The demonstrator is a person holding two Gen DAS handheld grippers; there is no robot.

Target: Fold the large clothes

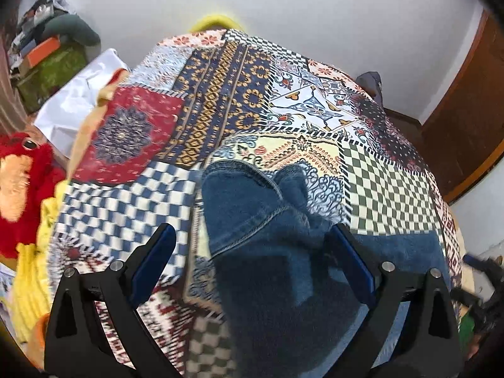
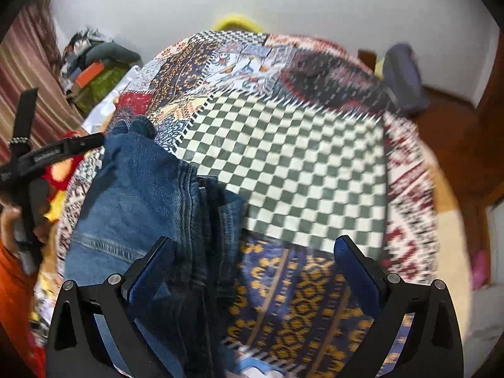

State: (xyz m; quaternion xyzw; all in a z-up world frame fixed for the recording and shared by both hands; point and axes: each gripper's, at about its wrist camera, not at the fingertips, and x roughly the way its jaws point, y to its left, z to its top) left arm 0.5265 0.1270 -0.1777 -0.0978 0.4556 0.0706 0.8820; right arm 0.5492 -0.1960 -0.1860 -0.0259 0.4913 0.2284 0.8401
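- Jeans [image 1: 277,252] lie bunched on the patchwork bedspread [image 1: 390,189], toward its near edge, ready for folding.
- I read the left gripper [image 1: 252,267] as released, straddling denim.
- Right gripper [image 2: 255,271]: released, jeans at its left finger.

Both grippers, left gripper [image 1: 252,242] and right gripper [image 2: 253,253], are black with blue-padded fingers [image 1: 154,252] and silver screws [image 2: 114,278]. The person wears an orange sleeve [image 2: 12,293].
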